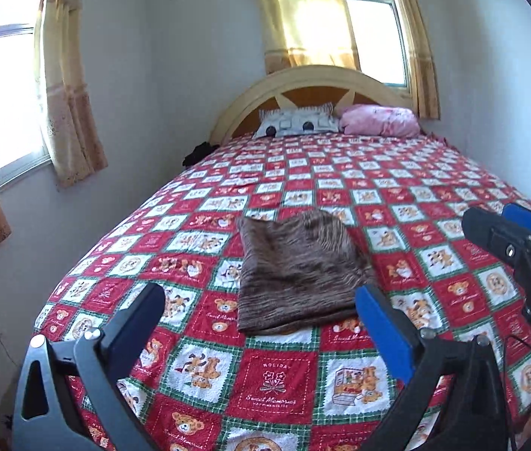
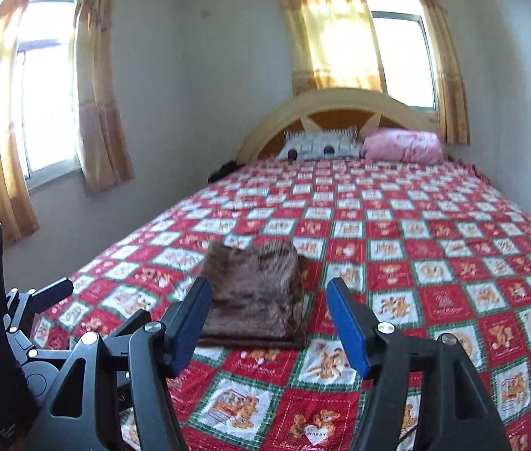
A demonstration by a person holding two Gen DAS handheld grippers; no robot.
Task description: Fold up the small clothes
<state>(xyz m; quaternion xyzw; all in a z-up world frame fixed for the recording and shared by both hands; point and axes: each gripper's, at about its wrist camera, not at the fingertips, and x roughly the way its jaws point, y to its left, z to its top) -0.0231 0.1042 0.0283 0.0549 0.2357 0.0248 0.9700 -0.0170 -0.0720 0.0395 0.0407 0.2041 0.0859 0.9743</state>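
Both sets of jaws stand spread wide with nothing between them. The left gripper [image 1: 261,312] hangs above the near part of the bed [image 1: 276,387], its black finger [image 1: 134,323] to the left and its blue-padded finger [image 1: 386,330] to the right, framing the near edge of the brown garment [image 1: 295,270] without touching it. That garment lies folded into a flat, roughly square stack on the red, white and green teddy-bear bedspread, near the middle of the bed's front half.

In the right wrist view the right gripper [image 2: 265,319] is likewise clear of the cloth: the garment [image 2: 254,300] sits just ahead of and between its blue pads [image 2: 186,327], slightly toward the left one. The left gripper shows at that view's left edge [image 2: 40,297].

At the far end stand a curved wooden headboard [image 1: 303,79], a grey-and-white pillow [image 1: 295,122] and, to its right, a pink pillow [image 1: 378,120]. Yellow curtains [image 1: 70,86] hang at the windows.
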